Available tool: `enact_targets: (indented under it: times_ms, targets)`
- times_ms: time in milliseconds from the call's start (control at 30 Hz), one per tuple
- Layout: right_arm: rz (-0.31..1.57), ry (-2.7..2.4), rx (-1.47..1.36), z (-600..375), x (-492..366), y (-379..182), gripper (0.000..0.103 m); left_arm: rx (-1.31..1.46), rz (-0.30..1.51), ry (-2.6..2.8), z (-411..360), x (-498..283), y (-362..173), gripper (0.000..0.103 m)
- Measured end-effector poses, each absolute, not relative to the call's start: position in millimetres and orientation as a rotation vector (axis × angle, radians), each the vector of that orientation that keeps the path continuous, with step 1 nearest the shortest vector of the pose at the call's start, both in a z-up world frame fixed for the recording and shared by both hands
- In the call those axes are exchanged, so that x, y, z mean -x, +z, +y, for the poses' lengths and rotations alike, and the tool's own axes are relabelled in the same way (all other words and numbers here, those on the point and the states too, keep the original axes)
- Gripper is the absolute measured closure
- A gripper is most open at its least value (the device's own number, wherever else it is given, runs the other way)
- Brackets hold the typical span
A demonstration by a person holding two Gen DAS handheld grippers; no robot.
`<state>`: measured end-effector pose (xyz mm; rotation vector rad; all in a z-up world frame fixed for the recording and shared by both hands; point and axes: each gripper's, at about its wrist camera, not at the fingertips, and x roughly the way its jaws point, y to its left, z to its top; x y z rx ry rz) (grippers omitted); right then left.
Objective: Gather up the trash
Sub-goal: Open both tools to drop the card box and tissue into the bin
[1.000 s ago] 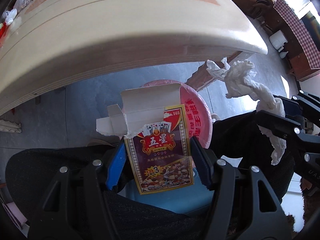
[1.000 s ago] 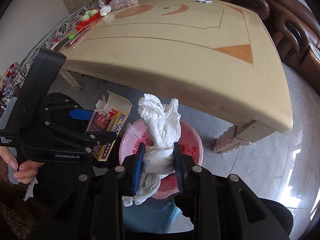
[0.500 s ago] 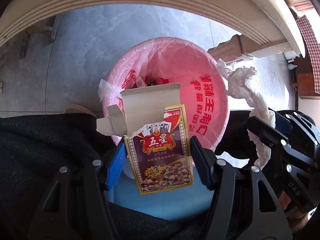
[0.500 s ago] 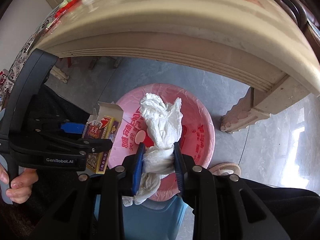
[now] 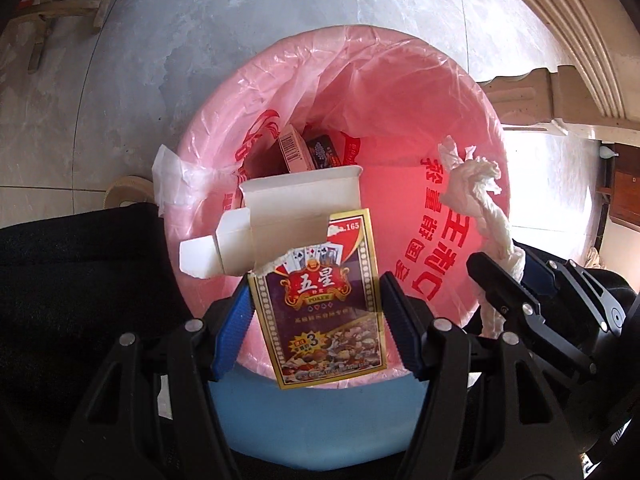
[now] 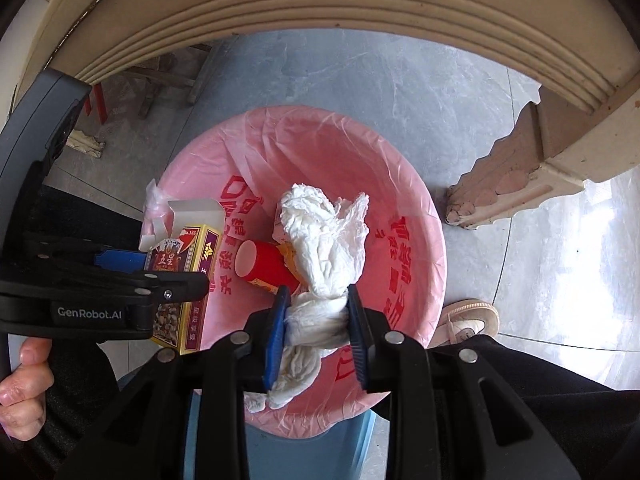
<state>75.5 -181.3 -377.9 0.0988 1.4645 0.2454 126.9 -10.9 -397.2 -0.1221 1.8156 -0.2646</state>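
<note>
My left gripper [image 5: 316,320] is shut on an opened playing-card box [image 5: 320,300] with a torn white flap, held over the near rim of a blue bin lined with a pink bag [image 5: 408,92]. My right gripper [image 6: 316,320] is shut on a crumpled white tissue wad [image 6: 324,240], held above the same bin's pink liner [image 6: 404,184]. The tissue [image 5: 480,192] and the right gripper [image 5: 516,280] show at the right of the left wrist view. The card box [image 6: 188,264] and the left gripper [image 6: 176,280] show at the left of the right wrist view. A red cup [image 6: 264,264] lies in the bin.
Small boxes [image 5: 296,152] lie deep in the bin. The moulded table edge [image 6: 320,4] arches overhead and its carved leg [image 6: 516,176] stands right of the bin. A shoe [image 6: 468,316] rests on the grey tile floor [image 6: 360,76]. My dark-trousered legs flank the bin.
Both grippers have tilted down and moved under the table edge toward the bin. The bin now fills both views. Both grips are unchanged.
</note>
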Motion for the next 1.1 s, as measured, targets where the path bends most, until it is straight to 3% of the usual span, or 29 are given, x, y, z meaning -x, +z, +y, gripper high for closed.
enact_targets:
  times_ms: [300, 367, 700, 1100]
  targets:
    - [1.507, 0.247, -0.127, -187, -80, -398, 0.072, 0.06, 1.831, -0.241, -21, -132, -412, 0.038]
    - [1.508, 0.246, -0.135, -188, -81, -398, 0.069, 0.015, 1.823, -0.216, -24, -132, -412, 0.032]
    - [1.502, 0.227, -0.135, -189, -83, -397, 0.049, -0.024, 1.821, -0.196, -25, -131, -414, 0.029]
    - [1.51, 0.222, -0.135, -187, -83, -397, 0.049, -0.07, 1.785, -0.166, -26, -128, -408, 0.028]
